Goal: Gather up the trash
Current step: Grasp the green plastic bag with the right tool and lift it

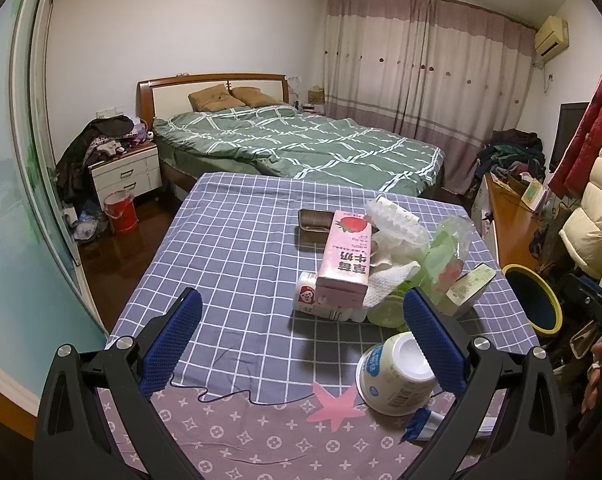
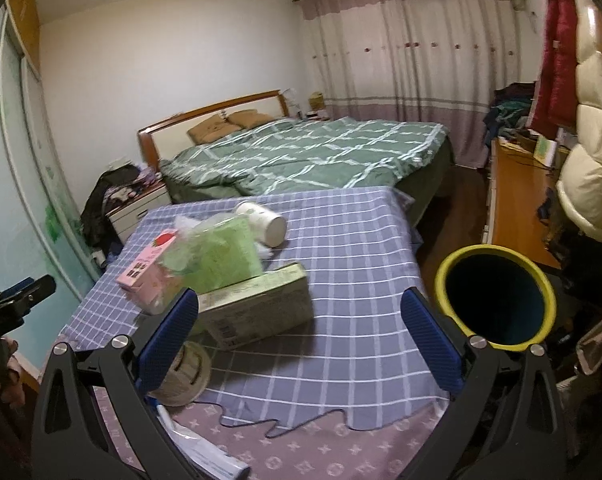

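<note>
A heap of trash lies on the checked tablecloth: a pink strawberry milk carton, a white tissue, a green plastic bag, a metal tin and a tipped white cup. My left gripper is open and empty above the cloth, its right finger just above the cup. My right gripper is open and empty; a green box and the bag lie just ahead on its left. The yellow-rimmed bin stands off the table's right edge.
A bed with a green quilt lies behind the table. A nightstand piled with clothes and a red bucket stand at the left. A wooden desk and hanging coats are at the right.
</note>
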`<control>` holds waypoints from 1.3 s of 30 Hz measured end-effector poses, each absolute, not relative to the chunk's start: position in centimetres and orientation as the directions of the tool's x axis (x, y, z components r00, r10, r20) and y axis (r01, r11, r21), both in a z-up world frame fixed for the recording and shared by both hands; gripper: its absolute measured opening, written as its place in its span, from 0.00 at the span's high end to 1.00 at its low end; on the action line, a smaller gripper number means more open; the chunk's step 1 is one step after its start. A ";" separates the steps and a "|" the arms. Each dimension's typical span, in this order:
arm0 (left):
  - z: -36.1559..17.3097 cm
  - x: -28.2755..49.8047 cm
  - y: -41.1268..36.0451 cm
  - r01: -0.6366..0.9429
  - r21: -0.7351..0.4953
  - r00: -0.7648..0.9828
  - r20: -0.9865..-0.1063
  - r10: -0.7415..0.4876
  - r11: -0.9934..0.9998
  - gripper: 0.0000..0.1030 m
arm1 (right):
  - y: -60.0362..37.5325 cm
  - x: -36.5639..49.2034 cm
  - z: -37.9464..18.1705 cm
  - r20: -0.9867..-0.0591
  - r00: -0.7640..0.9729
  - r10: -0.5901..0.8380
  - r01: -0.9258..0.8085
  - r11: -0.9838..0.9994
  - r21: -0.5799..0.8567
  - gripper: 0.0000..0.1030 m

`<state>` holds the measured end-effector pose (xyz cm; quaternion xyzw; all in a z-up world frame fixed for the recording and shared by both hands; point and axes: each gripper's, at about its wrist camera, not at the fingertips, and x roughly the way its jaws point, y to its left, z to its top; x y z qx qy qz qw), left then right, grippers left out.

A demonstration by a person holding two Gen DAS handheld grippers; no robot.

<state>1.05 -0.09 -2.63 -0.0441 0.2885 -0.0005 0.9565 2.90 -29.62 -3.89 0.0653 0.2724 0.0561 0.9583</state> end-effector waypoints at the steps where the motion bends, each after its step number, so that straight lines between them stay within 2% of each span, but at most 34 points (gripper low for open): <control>1: -2.7 1.1 0.0 -0.026 -0.086 0.833 -0.553 -0.026 0.996 0.04 | -29.0 3.3 -4.0 -0.520 0.839 0.159 -0.090 0.984 0.155 0.06; 12: -4.1 2.1 1.6 -0.061 -0.088 0.819 -0.573 -0.001 0.994 0.04 | -21.3 8.7 -5.1 -0.570 0.764 0.302 -0.258 0.953 0.160 0.08; 14: -4.3 2.3 1.9 -0.071 -0.083 0.819 -0.574 0.011 0.994 0.04 | -20.4 9.8 -5.4 -0.583 0.753 0.305 -0.261 0.952 0.161 0.21; 19: -4.9 2.7 2.7 -0.081 -0.086 0.817 -0.576 0.016 0.993 0.04 | -19.7 12.4 -6.5 -0.627 0.718 0.303 -0.235 0.953 0.191 0.40; 21: -5.2 3.0 2.9 -0.080 -0.084 0.815 -0.580 0.017 0.993 0.04 | -19.4 12.9 -6.8 -0.641 0.701 0.313 -0.238 0.950 0.204 0.51; 23: -5.5 3.1 3.0 -0.077 -0.088 0.812 -0.584 0.011 0.993 0.04 | -19.2 13.2 -7.0 -0.647 0.691 0.323 -0.241 0.946 0.215 0.65; 25: -5.7 3.1 3.0 -0.074 -0.091 0.811 -0.585 0.007 0.993 0.04 | -19.0 13.2 -7.0 -0.640 0.694 0.330 -0.243 0.944 0.224 0.67; 29: -6.1 3.2 2.9 -0.069 -0.097 0.809 -0.587 -0.001 0.993 0.04 | -19.1 12.5 -6.2 -0.615 0.706 0.350 -0.251 0.937 0.244 0.84; 35: -6.3 3.1 2.9 -0.066 -0.101 0.807 -0.590 -0.006 0.993 0.04 | -19.2 11.2 -4.4 -0.567 0.743 0.355 -0.255 0.934 0.251 0.92; 39: -6.4 3.1 2.9 -0.065 -0.102 0.809 -0.588 -0.007 0.993 0.04 | -19.6 10.6 -3.1 -0.525 0.768 0.366 -0.260 0.928 0.268 0.92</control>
